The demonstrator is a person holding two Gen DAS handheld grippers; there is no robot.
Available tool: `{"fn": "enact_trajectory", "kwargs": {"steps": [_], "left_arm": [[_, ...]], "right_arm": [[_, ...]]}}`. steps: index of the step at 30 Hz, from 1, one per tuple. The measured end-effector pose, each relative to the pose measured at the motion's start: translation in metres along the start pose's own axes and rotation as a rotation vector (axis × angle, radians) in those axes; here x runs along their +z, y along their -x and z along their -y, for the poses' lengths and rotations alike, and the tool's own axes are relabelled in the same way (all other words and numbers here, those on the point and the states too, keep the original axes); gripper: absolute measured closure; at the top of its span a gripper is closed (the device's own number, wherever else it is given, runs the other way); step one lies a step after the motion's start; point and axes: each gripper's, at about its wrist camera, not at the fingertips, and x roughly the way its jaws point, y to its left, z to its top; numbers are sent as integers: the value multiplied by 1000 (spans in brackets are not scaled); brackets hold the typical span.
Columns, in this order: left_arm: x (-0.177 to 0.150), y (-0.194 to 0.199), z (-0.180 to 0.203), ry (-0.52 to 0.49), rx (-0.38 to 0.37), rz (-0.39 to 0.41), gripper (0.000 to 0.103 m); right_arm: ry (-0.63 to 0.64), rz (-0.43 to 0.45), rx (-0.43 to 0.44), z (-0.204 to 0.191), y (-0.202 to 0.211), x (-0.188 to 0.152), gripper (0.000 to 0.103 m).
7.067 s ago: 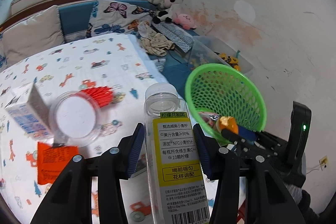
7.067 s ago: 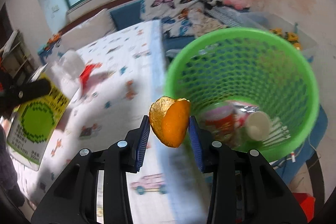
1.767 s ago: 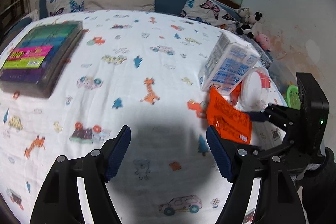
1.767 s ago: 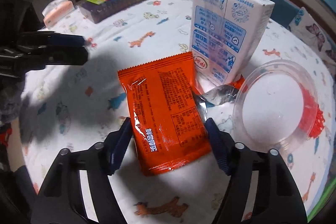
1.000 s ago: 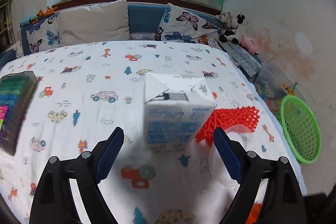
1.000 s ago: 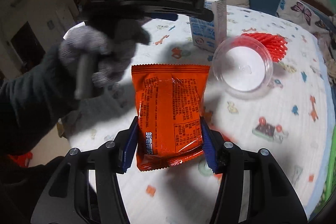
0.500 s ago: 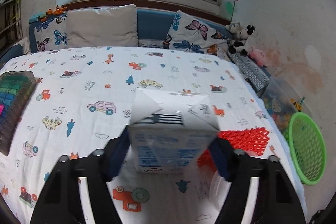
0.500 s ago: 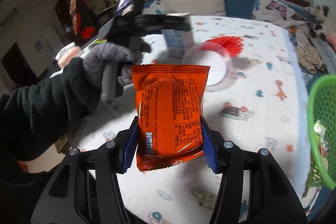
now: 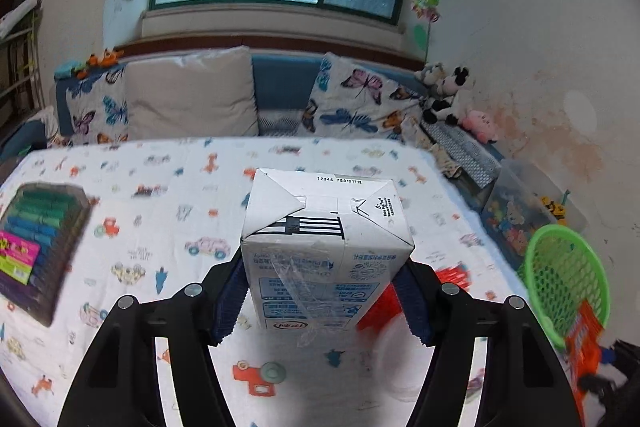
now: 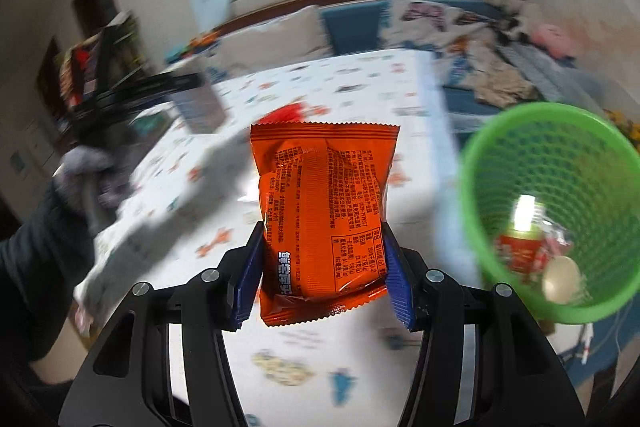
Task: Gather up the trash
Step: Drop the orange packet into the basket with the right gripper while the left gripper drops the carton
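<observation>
While left gripper [image 9: 322, 291] clamps one carton [image 9: 326, 251], right gripper [image 10: 322, 283] clamps one packet [image 10: 322, 211].

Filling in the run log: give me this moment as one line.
left hand-held gripper: shut on milk carton | right hand-held gripper: shut on orange snack packet | green basket: right of packet, holds trash

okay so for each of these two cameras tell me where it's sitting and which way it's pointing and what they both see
Left wrist: sits on the left gripper, facing along its fingers across the table toward the sofa and window; both fingers clamp the milk carton.
Right wrist: sits on the right gripper, facing over the table edge toward the green basket; its fingers hold the orange packet, and the person's gloved left hand shows.
Shared: carton, packet, basket, patterned tablecloth, sofa.
</observation>
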Motion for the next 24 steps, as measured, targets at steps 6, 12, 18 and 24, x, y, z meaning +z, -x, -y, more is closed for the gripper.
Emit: {"fn": "enact_trajectory", "kwargs": {"steps": [6, 12, 18, 24], "left_arm": [[13, 19, 36, -45, -74, 24, 39], [15, 24, 82, -88, -165, 23, 39], [13, 18, 131, -129, -237, 5, 39], [8, 13, 173, -175, -292, -9, 39]], "right_arm": [[-96, 21, -130, 59, 10, 6, 48], [-179, 17, -210, 105, 16, 2, 48], [-191, 7, -273, 125, 18, -3, 48], [-191, 0, -314, 142, 20, -4, 48]]}}
